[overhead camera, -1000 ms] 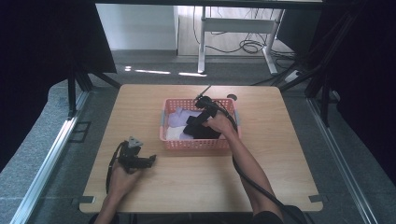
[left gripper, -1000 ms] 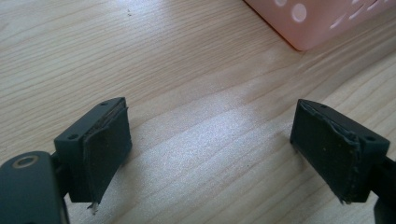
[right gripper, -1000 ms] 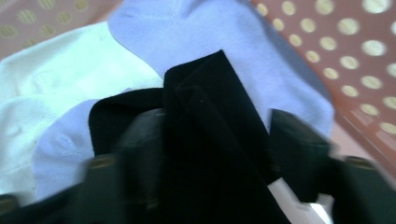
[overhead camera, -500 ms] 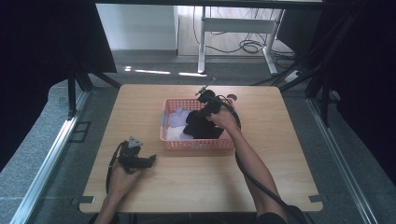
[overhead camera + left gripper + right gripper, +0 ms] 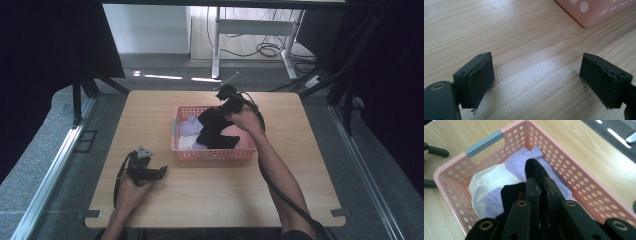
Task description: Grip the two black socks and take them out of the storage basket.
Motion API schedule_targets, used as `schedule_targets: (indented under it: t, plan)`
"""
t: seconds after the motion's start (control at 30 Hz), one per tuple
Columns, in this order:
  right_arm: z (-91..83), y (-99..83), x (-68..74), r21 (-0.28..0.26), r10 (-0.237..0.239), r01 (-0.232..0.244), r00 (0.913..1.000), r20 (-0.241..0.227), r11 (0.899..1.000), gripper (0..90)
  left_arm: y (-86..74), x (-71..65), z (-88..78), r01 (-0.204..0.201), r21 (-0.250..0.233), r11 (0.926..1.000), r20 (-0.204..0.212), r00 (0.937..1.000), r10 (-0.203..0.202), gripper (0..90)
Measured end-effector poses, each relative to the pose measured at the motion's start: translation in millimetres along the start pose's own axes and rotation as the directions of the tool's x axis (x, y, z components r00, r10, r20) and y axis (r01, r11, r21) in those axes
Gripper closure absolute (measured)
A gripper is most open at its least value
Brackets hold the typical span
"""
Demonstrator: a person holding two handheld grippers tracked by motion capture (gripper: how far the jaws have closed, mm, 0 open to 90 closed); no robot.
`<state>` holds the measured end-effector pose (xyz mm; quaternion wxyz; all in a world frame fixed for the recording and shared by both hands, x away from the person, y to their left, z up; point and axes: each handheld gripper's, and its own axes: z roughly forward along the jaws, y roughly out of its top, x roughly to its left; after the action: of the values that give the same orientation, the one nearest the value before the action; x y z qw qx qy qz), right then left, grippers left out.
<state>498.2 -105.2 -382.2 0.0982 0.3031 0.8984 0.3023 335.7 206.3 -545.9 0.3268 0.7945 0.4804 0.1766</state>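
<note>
A light wooden desk with rounded corners [image 5: 200,200] stands on grey carpeted floor [image 5: 40,175]. Metal brackets stick out at its near corners. Along the left of the desk a silvery aluminium rail [image 5: 50,170] lies on the floor, and another silvery rail [image 5: 365,165] runs along the right. Black curtains [image 5: 45,45] hang at both sides, with black stand legs [image 5: 82,95] at their foot. Beyond the desk a white wall panel [image 5: 145,27] rises from the floor, beside it a white metal frame of another table [image 5: 250,30] with black cables coiled beneath [image 5: 267,49]. Bright streaks of light [image 5: 160,76] lie on the floor behind the desk.
</note>
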Motion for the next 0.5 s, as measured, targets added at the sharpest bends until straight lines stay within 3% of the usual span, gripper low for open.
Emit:
schedule_targets:
  t: [0.5]
  plan:
    - [-53.2,-7.7,-11.1,-0.06,0.029,-0.027,0.9991,0.032,0.998,83.6,0.1,-0.2,0.0,-0.001,0.002,1.0,-0.002,1.0,0.001,12.0]
